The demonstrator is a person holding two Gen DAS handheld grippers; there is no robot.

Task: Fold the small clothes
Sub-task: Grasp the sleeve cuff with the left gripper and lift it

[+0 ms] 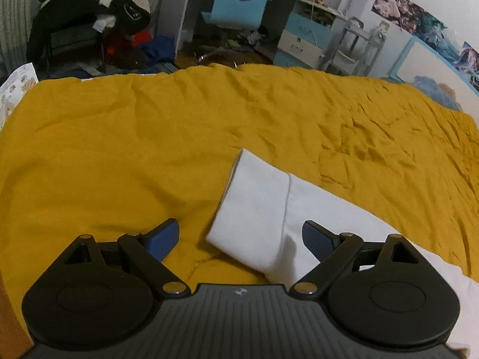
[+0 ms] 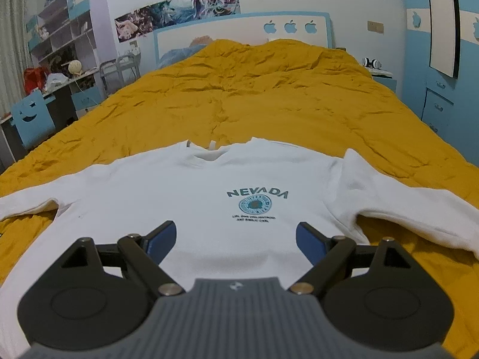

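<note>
The left gripper [image 1: 239, 236] is held low over the bed with its blue pads spread apart and nothing between them; the ribbed cuff [image 1: 254, 206] of a white sleeve lies just ahead, between the two pads in the view, though whether it is touched cannot be told. The right gripper [image 2: 236, 239] is likewise spread and empty, poised above the lower front of the white sweatshirt [image 2: 209, 185].

The sweatshirt is laid flat, face up, on the mustard-yellow bedcover [image 2: 254, 95], its "NEVADA" print [image 2: 257, 194] just beyond the right gripper, the collar [image 2: 209, 152] farther off and both sleeves stretched outward from the body. No fold is visible, so the task is judged to be at its start, with the first sleeve fold in hand.

The next move would call for the left pads to be closed on the cuff and the sleeve carried across toward the print. Beyond the collar, the headboard [image 2: 239, 27] is seen.
</note>
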